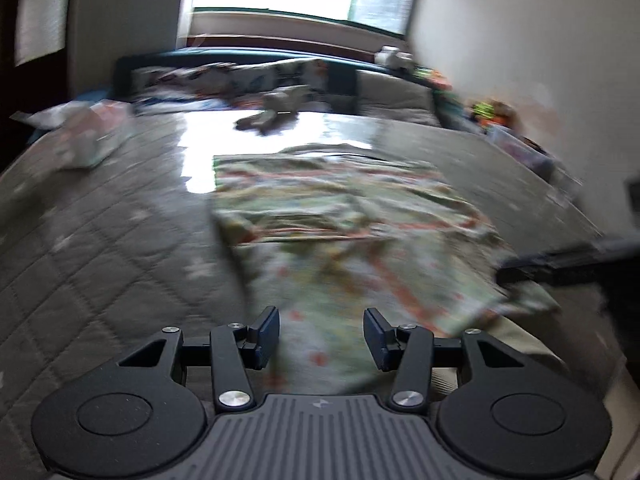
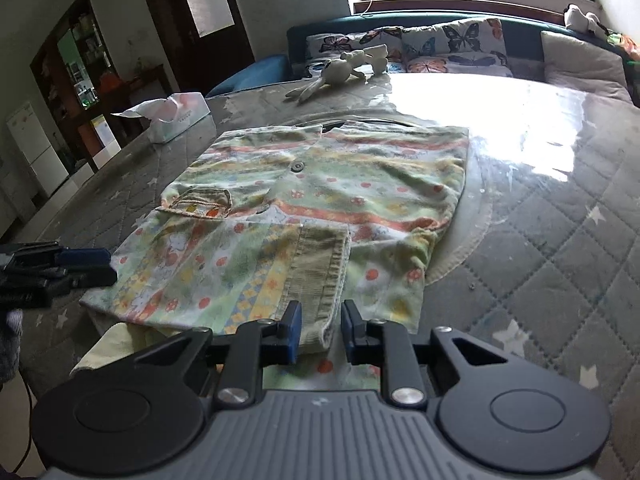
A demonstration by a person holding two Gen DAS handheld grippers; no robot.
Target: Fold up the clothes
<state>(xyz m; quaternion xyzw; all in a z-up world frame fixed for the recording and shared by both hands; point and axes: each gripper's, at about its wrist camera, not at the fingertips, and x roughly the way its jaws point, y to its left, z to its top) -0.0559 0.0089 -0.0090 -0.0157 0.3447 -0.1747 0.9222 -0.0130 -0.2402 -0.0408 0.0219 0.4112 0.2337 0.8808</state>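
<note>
A small floral garment (image 2: 320,184) in green, orange and white lies flat on the quilted grey table cover (image 2: 540,280), with a button and a pocket showing. Its ribbed sleeve cuff (image 2: 320,276) is folded over the front and reaches between the fingers of my right gripper (image 2: 321,328), which is open, its blue pads not pressing the cloth. The left wrist view is blurred. There my left gripper (image 1: 322,334) hovers open over the garment's (image 1: 340,240) near edge. The left gripper (image 2: 84,266) also shows side-on at the garment's left edge. The right gripper (image 1: 560,268) is a dark blur.
A tissue box (image 2: 176,116) stands at the far left and a plush toy (image 2: 340,72) lies at the far edge. Butterfly cushions (image 2: 440,48) line the sofa behind. A pale yellow cloth (image 2: 116,344) pokes out under the garment's near corner. A glossy plastic sheet covers the table.
</note>
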